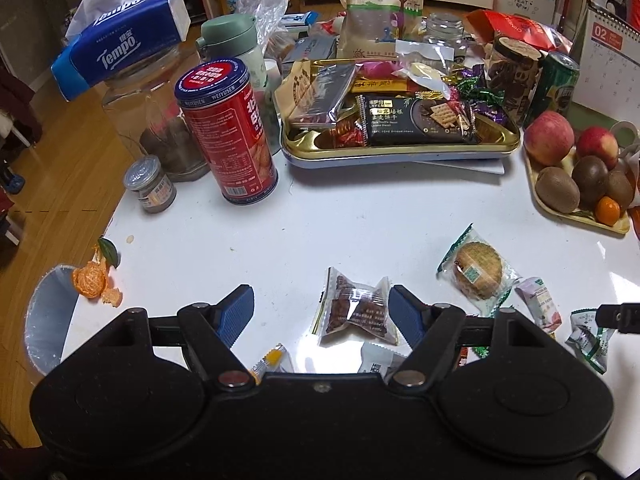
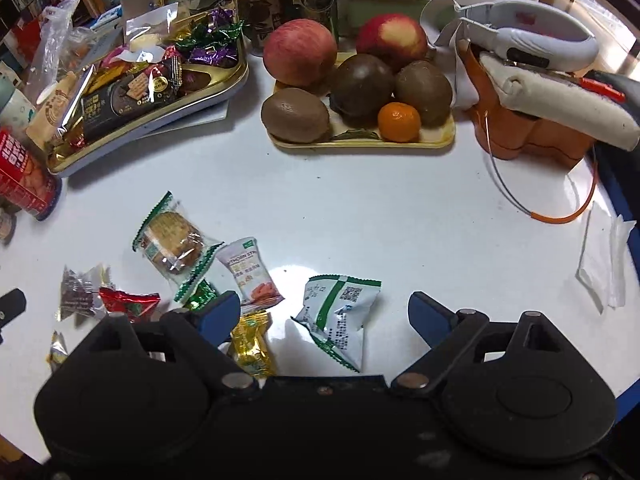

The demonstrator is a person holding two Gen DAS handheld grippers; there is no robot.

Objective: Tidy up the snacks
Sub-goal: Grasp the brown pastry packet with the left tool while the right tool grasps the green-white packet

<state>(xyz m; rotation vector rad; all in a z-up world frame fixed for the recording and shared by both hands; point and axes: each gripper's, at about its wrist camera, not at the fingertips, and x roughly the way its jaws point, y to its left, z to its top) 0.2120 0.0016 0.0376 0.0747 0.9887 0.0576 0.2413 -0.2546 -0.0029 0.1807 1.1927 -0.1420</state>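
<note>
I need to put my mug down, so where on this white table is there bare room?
Bare white tabletop runs between the gold snack tray, the yellow fruit tray and the loose wrapped snacks, and continues right toward the orange pouch. Crowded: the back edge and front left.

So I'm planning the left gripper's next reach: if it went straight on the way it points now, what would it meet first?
Probably the clear-wrapped dark brown snack, lying on the white table just ahead of the open left gripper. Beyond it the table looks bare up to the gold snack tray, though depth is hard to judge.
</note>
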